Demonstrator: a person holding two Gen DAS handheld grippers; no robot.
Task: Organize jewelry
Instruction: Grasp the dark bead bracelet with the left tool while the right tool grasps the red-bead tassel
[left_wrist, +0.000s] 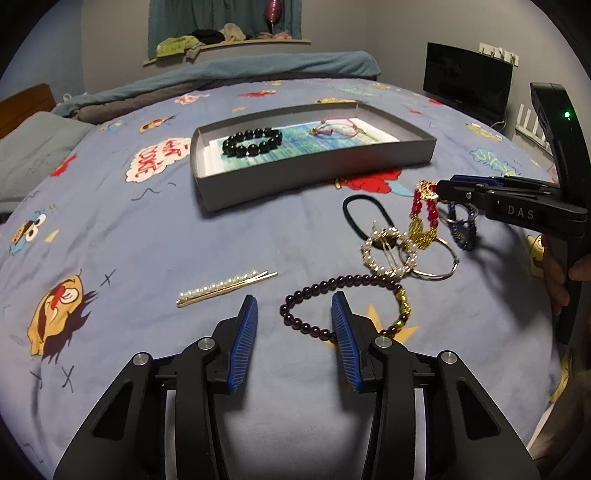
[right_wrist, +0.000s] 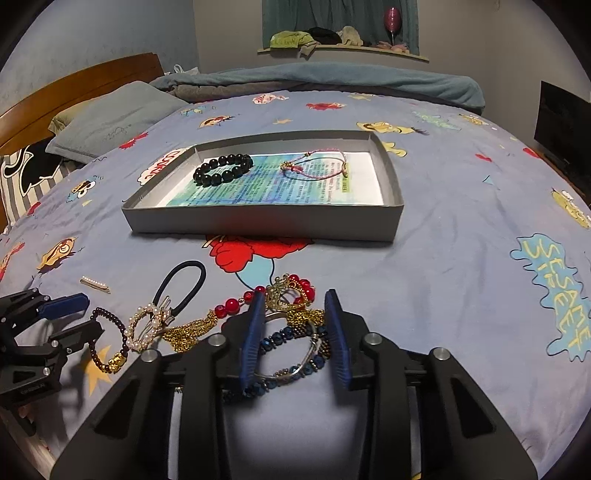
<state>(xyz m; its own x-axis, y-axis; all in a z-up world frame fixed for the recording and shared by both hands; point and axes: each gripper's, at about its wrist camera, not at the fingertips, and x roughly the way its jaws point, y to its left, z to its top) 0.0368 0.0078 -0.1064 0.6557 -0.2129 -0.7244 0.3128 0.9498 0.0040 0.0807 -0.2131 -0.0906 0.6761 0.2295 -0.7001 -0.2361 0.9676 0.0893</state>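
Note:
A grey tray (left_wrist: 314, 168) (right_wrist: 266, 225) on the bed holds a black bead bracelet (left_wrist: 253, 141) (right_wrist: 223, 169) and a pink cord bracelet (left_wrist: 338, 129) (right_wrist: 314, 166). My left gripper (left_wrist: 294, 299) is open above a dark purple bead bracelet (left_wrist: 343, 302) (right_wrist: 107, 341). My right gripper (right_wrist: 294, 295) (left_wrist: 439, 186) is open around the top of a red and gold bead piece (right_wrist: 295, 291) (left_wrist: 424, 206). A blue bead bracelet (right_wrist: 291, 354) (left_wrist: 463, 229) lies under it. A pearl hair pin (left_wrist: 225, 288) (right_wrist: 95, 284) lies to the left.
A black hair tie (left_wrist: 369, 218) (right_wrist: 183, 284), a pearl ring clip (left_wrist: 388, 251) (right_wrist: 147, 326) and a silver hoop (left_wrist: 436, 258) lie in the pile. Pillows (right_wrist: 107, 122) and a rolled blanket (left_wrist: 229, 74) lie at the bed's far side. A dark monitor (left_wrist: 467, 81) stands at the right.

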